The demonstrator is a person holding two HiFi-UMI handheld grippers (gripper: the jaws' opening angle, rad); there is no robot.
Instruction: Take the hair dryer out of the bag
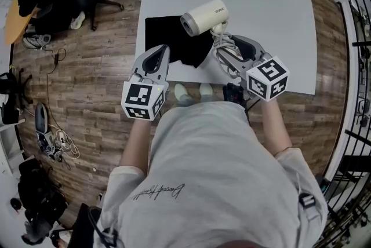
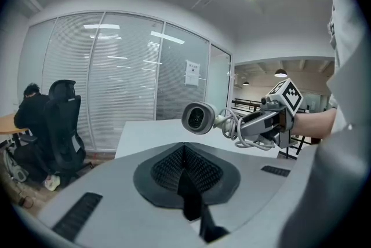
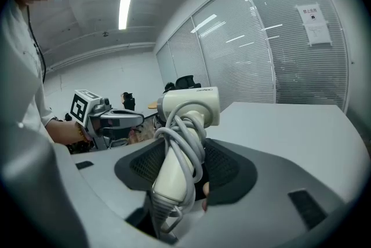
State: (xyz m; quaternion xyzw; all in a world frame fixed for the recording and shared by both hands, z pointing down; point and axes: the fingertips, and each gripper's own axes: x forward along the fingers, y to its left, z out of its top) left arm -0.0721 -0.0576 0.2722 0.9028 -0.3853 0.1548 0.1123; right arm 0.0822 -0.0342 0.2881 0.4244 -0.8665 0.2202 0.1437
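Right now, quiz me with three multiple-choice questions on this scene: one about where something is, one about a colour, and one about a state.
1. Where is the hair dryer?
A. Inside the bag
B. In the right tool, above the table
C. On the floor

2. What colour is the bag?
A. Red
B. White
C. Black

3. How is the hair dryer's cord?
A. Wound around the handle
B. Stretched out across the table
C. Plugged into a wall socket

Answers:
1 B: the right tool grips the handle of the hair dryer, which is over the table.
2 C: the black bag lies dark against the white tabletop.
3 A: the cord loops around the handle in the right gripper view.
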